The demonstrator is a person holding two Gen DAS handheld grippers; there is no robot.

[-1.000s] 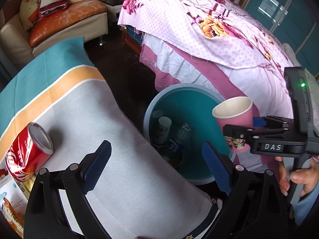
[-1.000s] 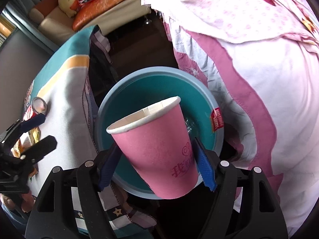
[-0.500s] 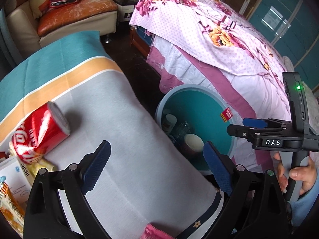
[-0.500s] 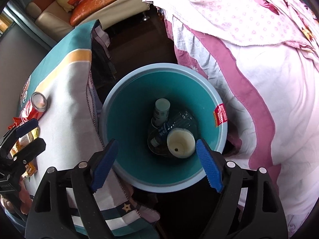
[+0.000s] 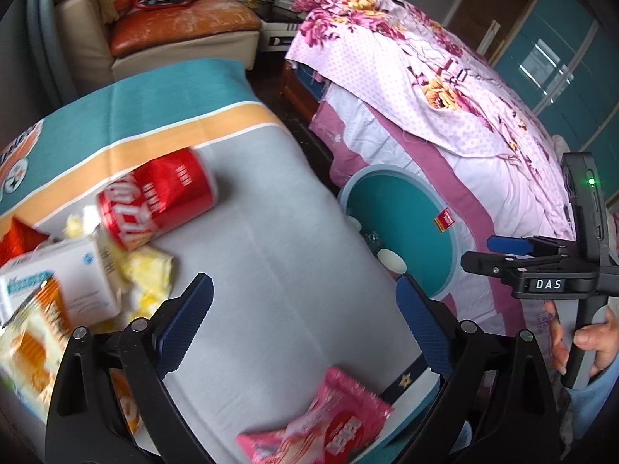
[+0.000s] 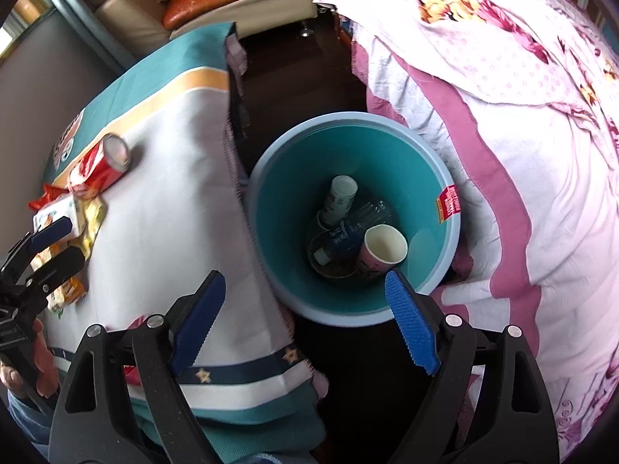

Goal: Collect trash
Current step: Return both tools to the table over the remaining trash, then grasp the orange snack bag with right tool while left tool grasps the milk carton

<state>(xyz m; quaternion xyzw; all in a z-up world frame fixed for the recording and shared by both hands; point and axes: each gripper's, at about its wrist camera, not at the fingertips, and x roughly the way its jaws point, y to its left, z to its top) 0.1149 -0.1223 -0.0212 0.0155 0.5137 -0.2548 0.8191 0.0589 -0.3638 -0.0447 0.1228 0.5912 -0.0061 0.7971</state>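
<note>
Your right gripper (image 6: 305,317) hangs above the teal bin (image 6: 271,178) with its jaws opening and nothing between them. The pink paper cup (image 6: 381,251) lies inside the bin, beside a bottle (image 6: 336,243). Your left gripper (image 5: 305,321) is released and empty over the tablecloth (image 5: 271,270), near the red cola can (image 5: 154,201) and a pink wrapper (image 5: 321,425).

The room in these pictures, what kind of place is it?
Most likely a lived-in bedroom at home: a bed under a floral sheet, a cushioned sofa, and a cloth-covered table beside a teal trash bin.
</note>
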